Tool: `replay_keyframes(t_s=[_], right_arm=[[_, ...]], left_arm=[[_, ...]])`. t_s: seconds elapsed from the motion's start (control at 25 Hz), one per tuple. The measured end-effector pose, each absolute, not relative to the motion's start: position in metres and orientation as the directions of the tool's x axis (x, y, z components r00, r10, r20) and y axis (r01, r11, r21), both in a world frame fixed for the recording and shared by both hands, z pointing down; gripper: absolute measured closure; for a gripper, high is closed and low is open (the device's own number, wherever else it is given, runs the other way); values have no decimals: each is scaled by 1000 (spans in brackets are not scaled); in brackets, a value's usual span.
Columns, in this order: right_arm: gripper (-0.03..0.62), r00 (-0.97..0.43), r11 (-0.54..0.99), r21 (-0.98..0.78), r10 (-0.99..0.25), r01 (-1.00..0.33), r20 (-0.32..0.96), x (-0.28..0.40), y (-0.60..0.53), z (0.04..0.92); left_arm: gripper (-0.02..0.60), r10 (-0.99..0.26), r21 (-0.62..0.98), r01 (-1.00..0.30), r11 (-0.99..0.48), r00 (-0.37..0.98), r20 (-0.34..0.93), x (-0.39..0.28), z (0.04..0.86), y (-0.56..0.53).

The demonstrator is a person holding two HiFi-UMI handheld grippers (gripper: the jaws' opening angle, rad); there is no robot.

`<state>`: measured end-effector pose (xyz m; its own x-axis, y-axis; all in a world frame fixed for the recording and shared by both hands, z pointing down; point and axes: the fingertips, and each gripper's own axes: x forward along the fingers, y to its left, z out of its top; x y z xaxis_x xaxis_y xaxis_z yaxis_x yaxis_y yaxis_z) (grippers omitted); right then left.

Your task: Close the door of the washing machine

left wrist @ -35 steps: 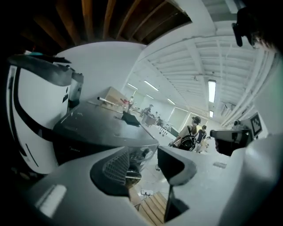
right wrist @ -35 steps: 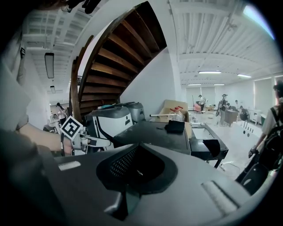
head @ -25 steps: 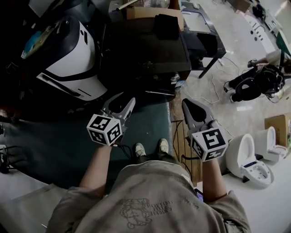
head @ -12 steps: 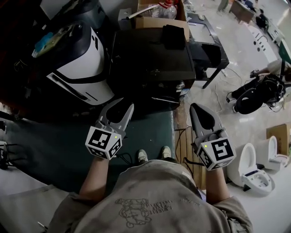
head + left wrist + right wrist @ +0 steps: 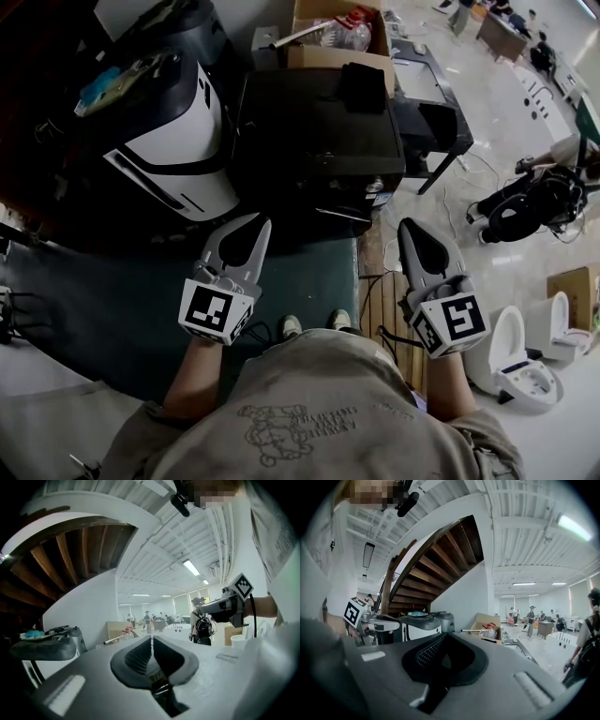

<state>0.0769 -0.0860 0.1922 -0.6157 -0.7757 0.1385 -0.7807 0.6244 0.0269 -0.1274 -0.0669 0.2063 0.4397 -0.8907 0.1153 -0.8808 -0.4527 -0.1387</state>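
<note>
Since a second ago the left gripper (image 5: 255,227) has drawn its jaws from a clear V to a single closed point. The view has also tipped forward, so more of the carton (image 5: 337,52) at the back shows. The right gripper (image 5: 409,227) is closed as it was. Each gripper's own view confirms this: the pads meet with nothing between them, on the left (image 5: 151,638) and on the right (image 5: 443,637). Both are held level at waist height, side by side and well apart, tips pointing ahead. That reads as a carrying or resting pose rather than a reach, and neither touches anything. The person stands on the green mat (image 5: 122,300), squarely facing a dark box (image 5: 314,122), which is judged the likeliest washer. A white machine (image 5: 173,141) sits just left of it at an angle. The box's front face falls away steeply under the camera and is in shadow, so the door cannot be made out, nor whether it hangs ajar or is already shut. The pose fits either stage: standing off before pushing the door, or standing back with it closed. Closed tips would do for a push, since no grip is needed.
</note>
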Motion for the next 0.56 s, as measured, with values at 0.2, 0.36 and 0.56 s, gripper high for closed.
replay_keyframes(t_s=[0.2, 0.36, 0.56], right_arm=[[566, -624, 633, 41, -770, -773, 130, 72, -84, 187], [566, -625, 634, 48, -770, -772, 129, 71, -81, 185], [566, -618, 628, 53, -775, -777, 129, 68, -80, 185]], left_arm=[[580, -903, -139, -893, -429, 418, 102, -132, 201, -67], [581, -907, -142, -896, -421, 410, 101, -134, 201, -67], [581, -906, -143, -896, -421, 407, 116, -140, 204, -67]])
